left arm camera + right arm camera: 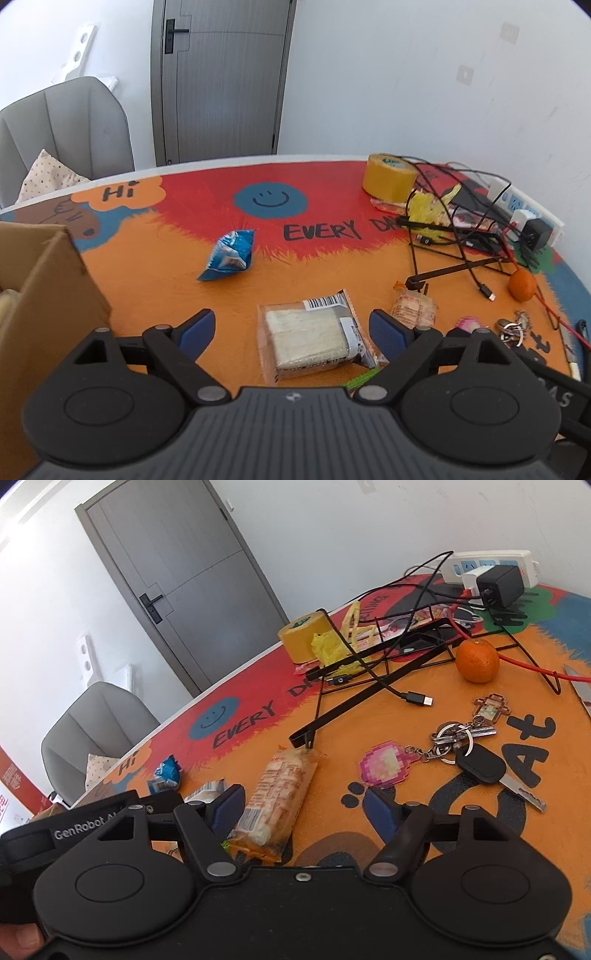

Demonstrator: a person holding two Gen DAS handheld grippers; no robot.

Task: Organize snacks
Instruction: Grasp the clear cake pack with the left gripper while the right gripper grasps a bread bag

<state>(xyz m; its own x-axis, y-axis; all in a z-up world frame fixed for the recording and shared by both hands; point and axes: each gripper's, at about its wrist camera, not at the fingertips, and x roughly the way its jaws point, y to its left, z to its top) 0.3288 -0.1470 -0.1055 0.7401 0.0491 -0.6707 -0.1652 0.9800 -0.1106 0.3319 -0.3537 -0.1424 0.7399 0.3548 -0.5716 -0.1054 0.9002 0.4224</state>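
Note:
A clear-wrapped pale cake packet (314, 334) lies flat on the colourful table mat (155, 280). My left gripper (291, 326) is open and straddles it, with both blue pads clear of the wrapper. An orange-wrapped bar (280, 794) lies lengthwise between the fingers of my right gripper (303, 806). That gripper is open; its left pad is close beside the bar and its right pad stands well apart. A blue snack bag (229, 254) sits farther back on the mat. A cardboard box (48, 280) stands at the left edge with its inside mostly hidden.
At the back right are a yellow tape roll (388, 179), tangled black cables (461, 236), a wire stand (369, 686) and a power strip (491, 566). An orange fruit (476, 661) and a bunch of keys (465, 746) lie right of the bar. A grey chair (66, 129) stands behind the table.

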